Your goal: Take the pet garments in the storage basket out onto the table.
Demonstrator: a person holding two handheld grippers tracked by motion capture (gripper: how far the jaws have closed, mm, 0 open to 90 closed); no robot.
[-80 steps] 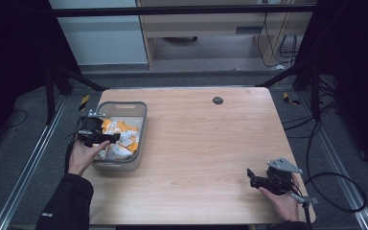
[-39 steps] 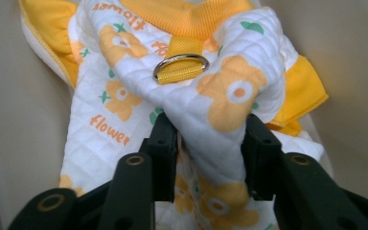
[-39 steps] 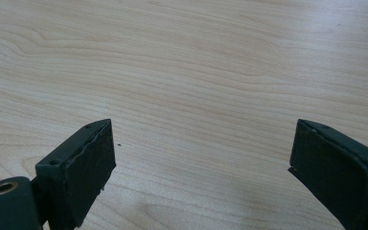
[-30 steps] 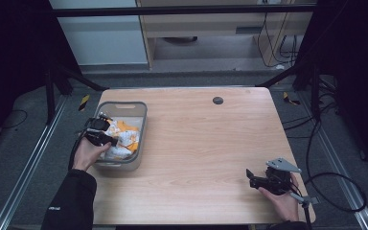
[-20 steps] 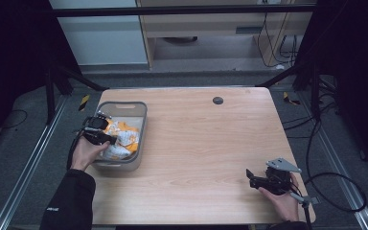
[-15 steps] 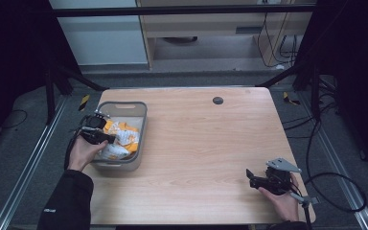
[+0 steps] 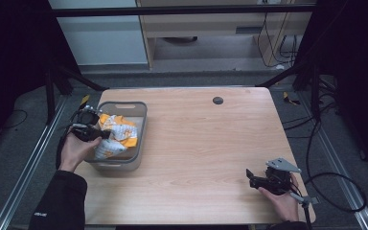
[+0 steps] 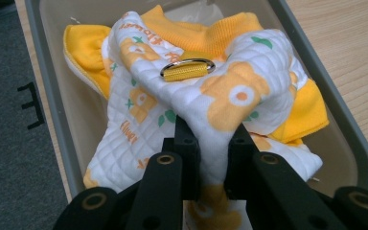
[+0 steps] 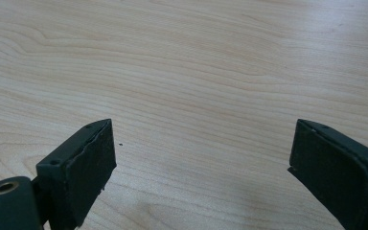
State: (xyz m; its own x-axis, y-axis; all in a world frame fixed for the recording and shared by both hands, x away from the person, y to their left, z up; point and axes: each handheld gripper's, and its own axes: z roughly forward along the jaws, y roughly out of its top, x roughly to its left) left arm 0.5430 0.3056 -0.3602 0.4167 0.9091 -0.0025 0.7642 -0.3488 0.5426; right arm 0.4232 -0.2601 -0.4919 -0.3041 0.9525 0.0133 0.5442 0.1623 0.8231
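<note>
While the left gripper pinches a fold of the white quilted garment with orange flower print and yellow ribbed trim, it lies bunched in the grey plastic bin. A metal D-ring on yellow webbing sits on top. The right gripper rests on the light wooden table, jaws spread.

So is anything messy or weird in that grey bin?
A bit: the quilted orange-and-white garment is bunched up in the grey bin, pinched by the left gripper. Nothing looks spilled or broken.
</note>
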